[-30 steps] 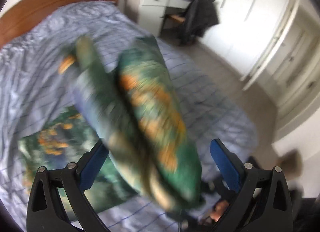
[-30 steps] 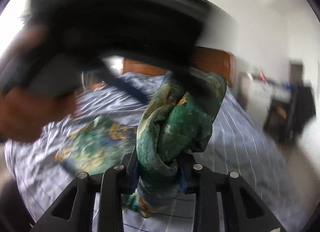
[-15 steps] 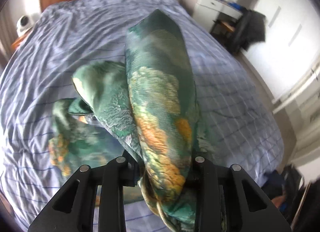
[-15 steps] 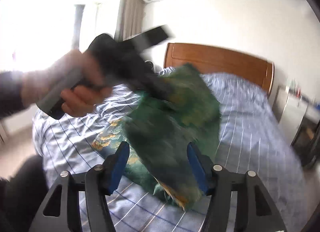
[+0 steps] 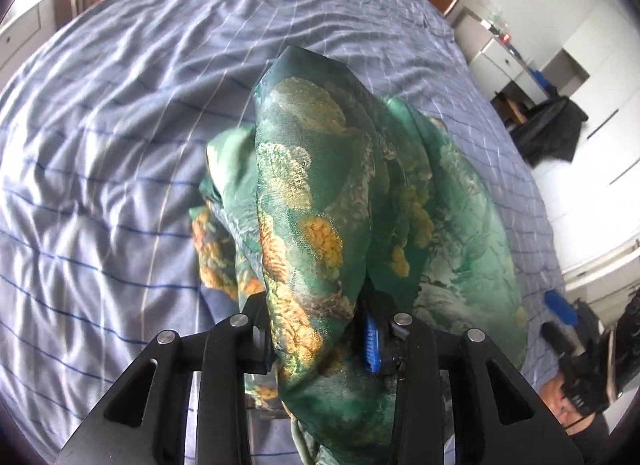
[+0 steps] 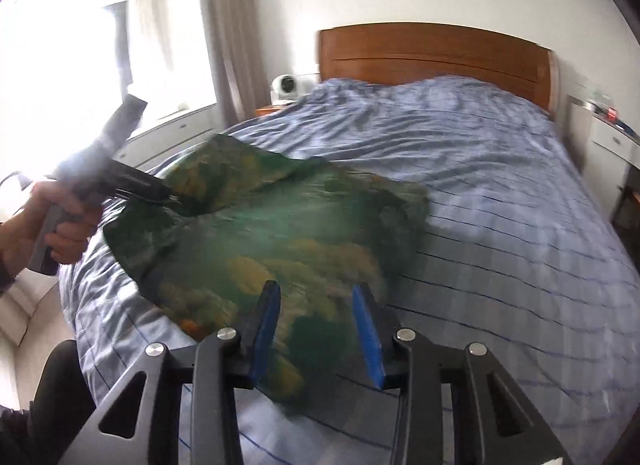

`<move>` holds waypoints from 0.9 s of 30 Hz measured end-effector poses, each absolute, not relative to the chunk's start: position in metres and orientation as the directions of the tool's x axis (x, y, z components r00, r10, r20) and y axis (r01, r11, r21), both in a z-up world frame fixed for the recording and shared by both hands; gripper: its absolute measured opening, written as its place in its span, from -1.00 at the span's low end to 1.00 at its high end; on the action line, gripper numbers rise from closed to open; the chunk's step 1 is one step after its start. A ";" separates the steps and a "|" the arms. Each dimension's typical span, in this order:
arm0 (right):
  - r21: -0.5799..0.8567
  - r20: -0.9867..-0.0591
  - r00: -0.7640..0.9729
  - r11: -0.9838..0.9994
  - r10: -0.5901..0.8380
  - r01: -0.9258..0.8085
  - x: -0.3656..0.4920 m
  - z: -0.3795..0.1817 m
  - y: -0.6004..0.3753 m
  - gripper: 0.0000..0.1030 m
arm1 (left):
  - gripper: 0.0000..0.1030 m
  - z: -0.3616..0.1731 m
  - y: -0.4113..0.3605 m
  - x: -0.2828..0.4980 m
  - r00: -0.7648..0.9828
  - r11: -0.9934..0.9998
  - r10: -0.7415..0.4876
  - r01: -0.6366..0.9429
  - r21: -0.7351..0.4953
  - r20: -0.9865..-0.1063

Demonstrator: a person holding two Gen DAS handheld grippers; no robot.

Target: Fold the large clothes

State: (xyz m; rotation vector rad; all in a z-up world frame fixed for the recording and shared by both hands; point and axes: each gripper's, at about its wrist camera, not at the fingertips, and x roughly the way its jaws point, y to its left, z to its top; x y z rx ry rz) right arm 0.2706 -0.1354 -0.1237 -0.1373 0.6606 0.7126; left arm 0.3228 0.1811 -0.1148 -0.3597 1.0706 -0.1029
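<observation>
1. Left gripper [image 5: 318, 339]: jaws clamped on a bunched fold of the green garment [image 5: 340, 225]. Cloth fills the gap between the fingers; one blue pad [image 5: 371, 345] shows at the right finger, the other pad is covered by fabric.
2. Garment in the left wrist view: green satin-like fabric with orange and cream floral print. It rises from the jaws as a peaked ridge toward 12 o'clock and drapes down toward 4 o'clock. A crumpled part with orange print lies at 9 o'clock of the jaws, on the bed cover [image 5: 100, 145].
3. Right gripper [image 6: 318, 335]: jaws spread apart, both blue pads [image 6: 267, 329] bare. The garment [image 6: 280, 233] is seen between and beyond the fingers; contact with either pad cannot be determined, the cloth is motion-blurred.
4. Garment in the right wrist view: spread as a broad sheet above the bed cover [image 6: 500, 205], extending from 12 o'clock of the jaws out to 10 o'clock, where the left gripper [image 6: 160, 195] holds one edge. The person's left hand [image 6: 52, 225] grips that tool's handle at 9 o'clock.
5. Bed cover: blue-grey with thin dark and white check lines, wrinkled throughout.
6. Surroundings: wooden headboard [image 6: 432, 53] at 12 o'clock in the right wrist view; bright window with curtain [image 6: 224, 33] at 10 o'clock; small white round device [image 6: 285, 87] on the bedside stand [image 6: 272, 109] left of the headboard. White desk [image 5: 496, 53] and dark chair [image 5: 550, 125] at 2 o'clock in the left wrist view.
</observation>
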 end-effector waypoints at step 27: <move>0.187 -0.856 0.335 0.840 0.393 -0.509 0.459 -0.206 -0.010 -0.26 | -0.12 -0.171 0.197 0.321 0.499 0.919 -0.306 -0.068 -0.389 -0.811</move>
